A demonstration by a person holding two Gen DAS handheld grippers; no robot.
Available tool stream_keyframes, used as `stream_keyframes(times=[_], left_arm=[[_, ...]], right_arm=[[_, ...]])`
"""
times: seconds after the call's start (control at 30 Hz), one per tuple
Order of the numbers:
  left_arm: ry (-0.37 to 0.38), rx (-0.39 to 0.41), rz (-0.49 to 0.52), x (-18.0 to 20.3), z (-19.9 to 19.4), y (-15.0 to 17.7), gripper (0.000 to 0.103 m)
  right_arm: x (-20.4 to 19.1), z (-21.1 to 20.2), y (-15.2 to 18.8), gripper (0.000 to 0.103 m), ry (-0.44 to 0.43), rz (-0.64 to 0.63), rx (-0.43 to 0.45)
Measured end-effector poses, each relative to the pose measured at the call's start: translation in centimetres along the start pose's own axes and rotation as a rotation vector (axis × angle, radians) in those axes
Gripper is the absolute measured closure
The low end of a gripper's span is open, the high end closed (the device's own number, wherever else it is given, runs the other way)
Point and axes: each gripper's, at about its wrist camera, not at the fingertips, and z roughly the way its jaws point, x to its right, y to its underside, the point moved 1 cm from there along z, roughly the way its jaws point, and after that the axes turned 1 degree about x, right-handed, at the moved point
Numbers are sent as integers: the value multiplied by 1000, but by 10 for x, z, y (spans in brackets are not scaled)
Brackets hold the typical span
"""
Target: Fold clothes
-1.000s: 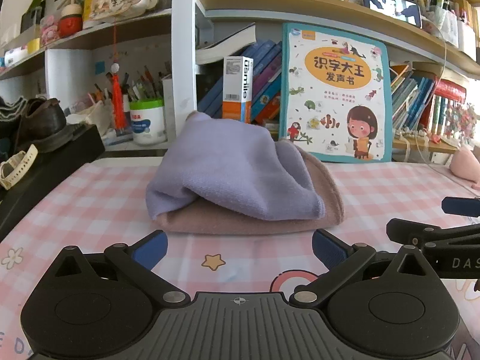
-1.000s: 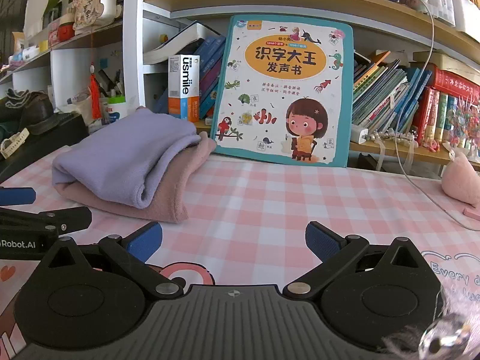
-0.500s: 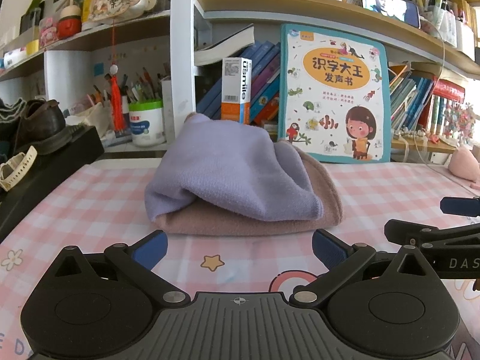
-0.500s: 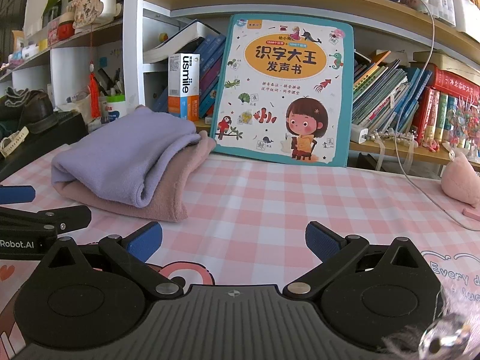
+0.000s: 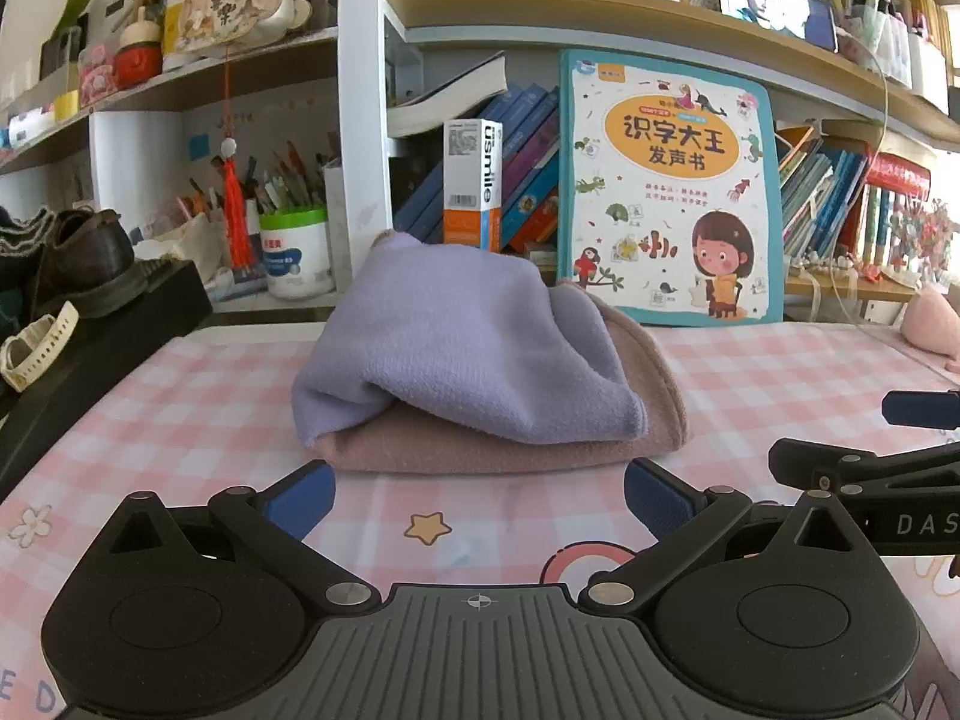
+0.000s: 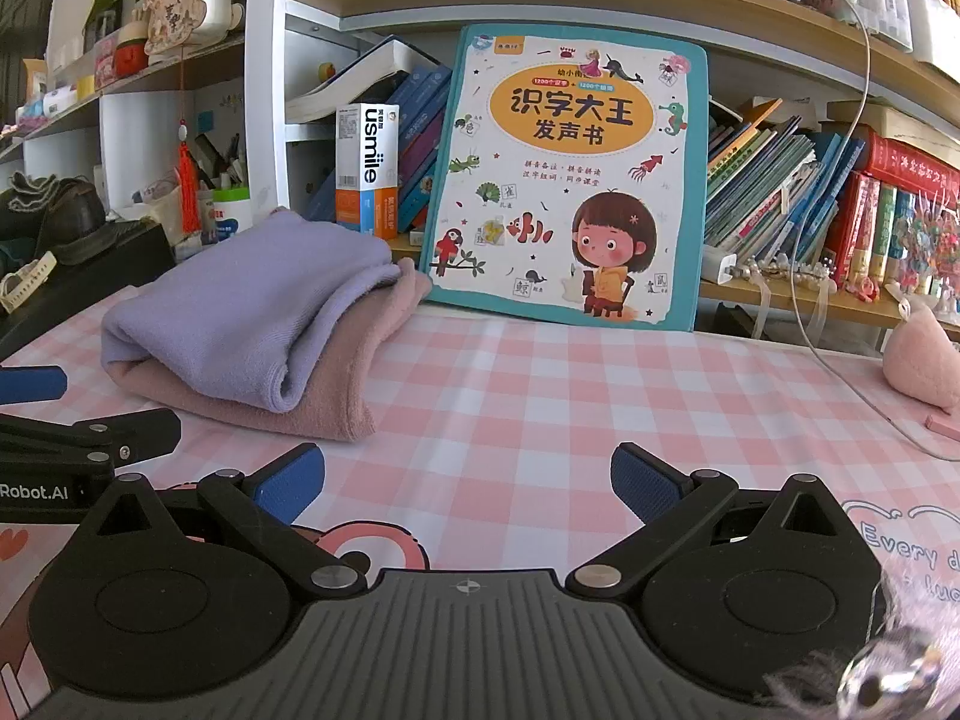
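The bench (image 5: 180, 396), covered by a pink checked mat, carries the two task garments toward its rear edge, left of centre, just in front of the bookshelf (image 5: 600, 6). A large children's picture book (image 6: 570, 174) stands upright against the shelf at the rear edge, right of the garments.

The pink garment (image 5: 480, 450) lies folded on the bench. The lilac garment (image 5: 456, 348) lies folded directly on top of it, touching it, with the pink edge showing below and to the right.

The left tool (image 5: 480, 492) hovers low at the front edge, aimed at the stack, jaws spread wide and holding nothing. The right tool (image 6: 468, 480) sits beside it to the right, likewise released and empty, facing bare mat.

Change over the last second: practically none. Both tools remain stationary and unclenched; the stack has not shifted. Judgement: the folding appears complete, with both items stacked and neither tool engaged. The lilac layer sits rounded, so it could slump if disturbed.
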Motion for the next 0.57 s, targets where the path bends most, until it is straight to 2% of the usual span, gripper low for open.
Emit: stream_keyframes(times=[0.57], left_arm=[[11,8,2,1,-1,-1,0]], right_arm=[[0,1,0,0,-1,0,-6]])
